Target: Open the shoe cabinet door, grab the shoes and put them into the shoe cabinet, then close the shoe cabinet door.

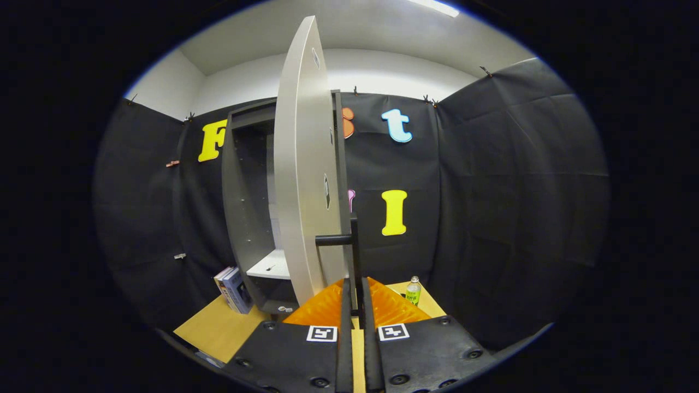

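We held the gripper (355, 305) clamped on the upright door handle (355, 256), door (306, 164) edge-on, cabinet (246, 207) opening left.

Black cloth booth walls (508, 180), white ceiling (371, 33) with strip light (437, 6), wooden tabletop (215, 327)

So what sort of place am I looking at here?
Probably a staged test booth, not a real home: black cloth walls hang around a wooden table carrying a small shoe cabinet. The claw is shut on its door handle.
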Tool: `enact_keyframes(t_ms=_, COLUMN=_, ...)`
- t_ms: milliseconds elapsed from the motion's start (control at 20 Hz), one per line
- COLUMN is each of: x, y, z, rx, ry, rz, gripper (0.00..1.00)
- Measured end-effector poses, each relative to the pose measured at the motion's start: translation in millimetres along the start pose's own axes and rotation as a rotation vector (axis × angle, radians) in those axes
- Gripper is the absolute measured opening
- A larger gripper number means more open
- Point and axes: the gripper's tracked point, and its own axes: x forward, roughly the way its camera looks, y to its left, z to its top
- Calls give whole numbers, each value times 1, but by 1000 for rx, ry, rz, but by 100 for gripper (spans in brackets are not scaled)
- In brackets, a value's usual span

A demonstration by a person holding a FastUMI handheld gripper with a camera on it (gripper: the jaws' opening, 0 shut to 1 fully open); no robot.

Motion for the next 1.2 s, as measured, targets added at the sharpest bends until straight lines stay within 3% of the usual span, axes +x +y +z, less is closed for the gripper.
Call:
enact_keyframes(t_ms=250, x=-5, y=2, z=8, rx=73, ry=-18, rz=33, gripper=13)
enact_keyframes(t_ms=600, x=-22, y=6, z=-9, rx=19, ry=27, rz=-31, gripper=13)
enact_keyframes(t_ms=800, x=-45, y=25, z=-42, rx=-4, ry=114, rz=-33, gripper=13)
enact_keyframes(t_ms=1100, x=-59, y=89, z=-111, rx=-1, ry=289, rz=71, gripper=43)
enact_keyframes(t_ms=1200, x=-56, y=106, z=-141, rx=9, ry=352, rz=76, gripper=65)
